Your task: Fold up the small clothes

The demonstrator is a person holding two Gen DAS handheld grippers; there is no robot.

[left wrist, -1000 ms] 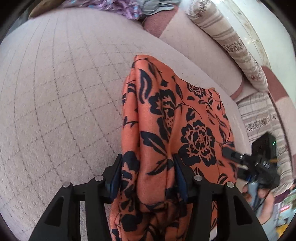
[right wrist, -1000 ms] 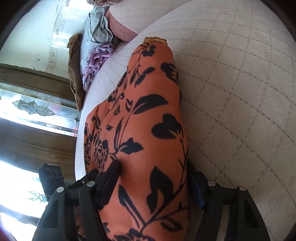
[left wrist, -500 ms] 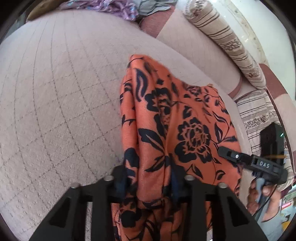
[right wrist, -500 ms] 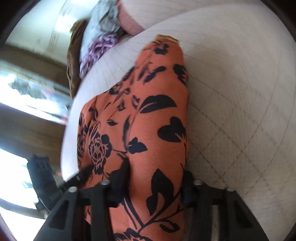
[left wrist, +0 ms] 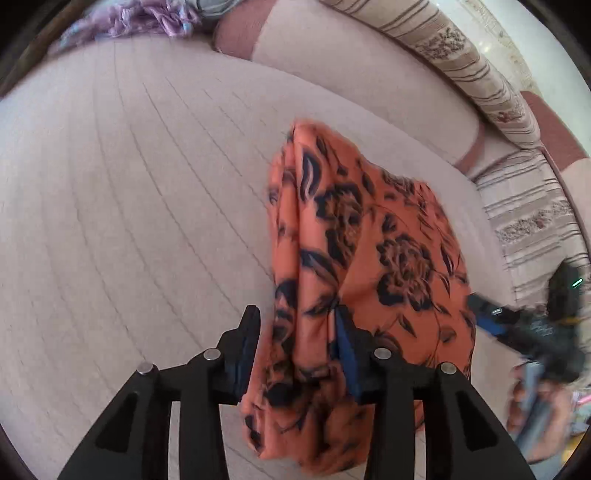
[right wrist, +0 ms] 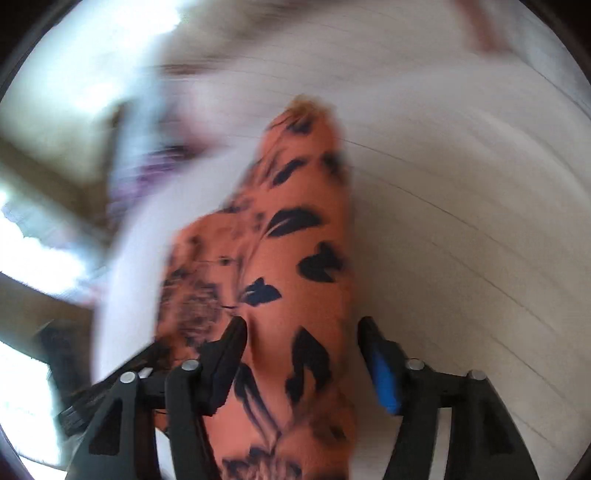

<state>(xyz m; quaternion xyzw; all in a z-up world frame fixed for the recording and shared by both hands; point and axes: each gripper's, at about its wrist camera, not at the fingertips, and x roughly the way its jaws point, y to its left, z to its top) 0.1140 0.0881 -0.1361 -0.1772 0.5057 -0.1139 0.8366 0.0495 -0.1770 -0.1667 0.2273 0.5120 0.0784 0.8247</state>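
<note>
While both tools' jaws are opening, the orange floral-print fabric garment is seen between them: the left tool and right tool each straddle its near end, pads parting from the cloth. From the garment's near end, its long axis runs straight away from both tools across the pale quilted sofa cushion. Neither hand is judged nearer.

The garment lies on the sofa seat; a clothes heap sits behind, cushions right.
</note>
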